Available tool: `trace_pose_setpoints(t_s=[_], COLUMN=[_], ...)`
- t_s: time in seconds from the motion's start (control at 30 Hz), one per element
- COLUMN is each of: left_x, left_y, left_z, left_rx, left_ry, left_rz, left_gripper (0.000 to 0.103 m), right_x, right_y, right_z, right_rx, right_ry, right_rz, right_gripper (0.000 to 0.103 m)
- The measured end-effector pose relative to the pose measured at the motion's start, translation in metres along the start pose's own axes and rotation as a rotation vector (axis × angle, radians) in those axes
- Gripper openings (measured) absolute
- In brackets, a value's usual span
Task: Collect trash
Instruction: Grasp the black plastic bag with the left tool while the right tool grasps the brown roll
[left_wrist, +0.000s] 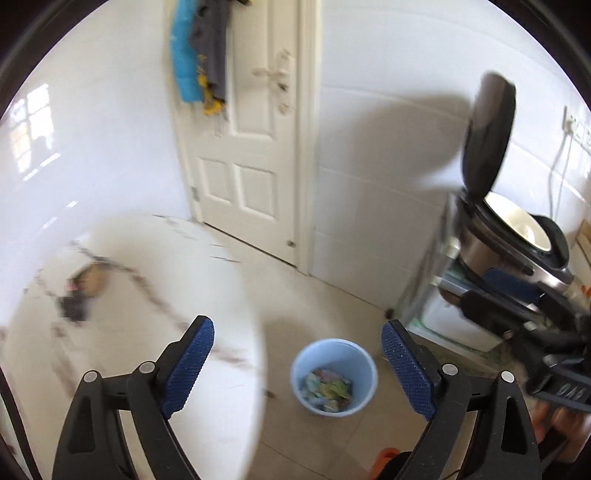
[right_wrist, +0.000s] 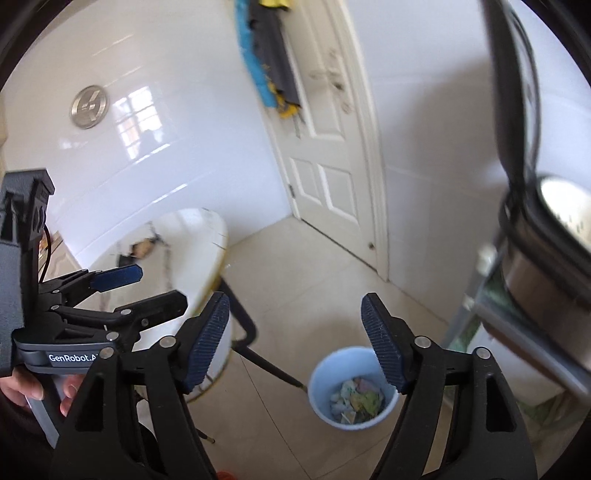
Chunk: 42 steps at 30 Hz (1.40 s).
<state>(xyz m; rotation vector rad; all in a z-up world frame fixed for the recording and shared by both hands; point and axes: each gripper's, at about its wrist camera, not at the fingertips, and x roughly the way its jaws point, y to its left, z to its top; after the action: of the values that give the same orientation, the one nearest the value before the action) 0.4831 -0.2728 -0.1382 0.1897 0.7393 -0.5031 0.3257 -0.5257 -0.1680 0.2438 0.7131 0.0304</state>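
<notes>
Below both spread tongs (left_wrist: 297, 345) (right_wrist: 295, 317) stands the trash-filled blue bin (left_wrist: 334, 376) (right_wrist: 352, 387).

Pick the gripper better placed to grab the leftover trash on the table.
Left, probably. The left gripper is open beside the white table, with the blurred scrap ahead to its left. The right gripper, also open and empty, points at the blue bin on the floor.

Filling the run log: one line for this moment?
left: open, empty | right: open, empty | bin: on floor, holds wrappers | table: scraps left
</notes>
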Motion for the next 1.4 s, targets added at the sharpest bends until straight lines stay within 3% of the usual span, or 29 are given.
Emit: trace_pose_setpoints(t_s=[0.27,0.53,0.8,0.97,1.07,1.13,1.27,1.3,1.4], left_x=[-0.07,-0.056,0.021,0.063,0.082,0.094,0.1,0.102,0.096], left_y=[0.091,0.168,0.215,0.231,0.244,0.253,0.268,0.283,0.293], left_z=[-0.036,-0.049,-0.034,-0.021,-0.018,-0.016,-0.014,-0.01,-0.008], left_rx=[-0.058,-0.135,-0.158,-0.159,-0.159,-0.17,-0.177,-0.169,-0.194], left_ry=[-0.054,-0.011,0.115,0.177,0.217,0.237,0.232,0.225,0.228], left_rz=[0.173,0.325,0.251,0.228,0.195,0.17,0.109,0.113,0.096], left_gripper=[0.096,0.096,0.096,0.093,0.075,0.073,0.053,0.045,0.043], right_x=[-0.014,0.041,0.165,0.229,0.255,0.269,0.292,0.297,0.308], right_y=[0.104,0.193,0.248,0.245,0.242,0.242,0.251,0.254,0.265], right_z=[0.031,0.063,0.072,0.07,0.072,0.073,0.071,0.069,0.063], right_rx=[-0.153,-0.26,-0.323,-0.285,-0.272,-0.27,-0.285,-0.29,-0.305], right_ry=[-0.028,0.028,0.215,0.294,0.321,0.337,0.355,0.363,0.378], right_rz=[0.064,0.124,0.158,0.155,0.155,0.157,0.17,0.174,0.194], right_gripper=[0.085,0.092,0.092,0.092,0.092,0.092,0.092,0.092,0.09])
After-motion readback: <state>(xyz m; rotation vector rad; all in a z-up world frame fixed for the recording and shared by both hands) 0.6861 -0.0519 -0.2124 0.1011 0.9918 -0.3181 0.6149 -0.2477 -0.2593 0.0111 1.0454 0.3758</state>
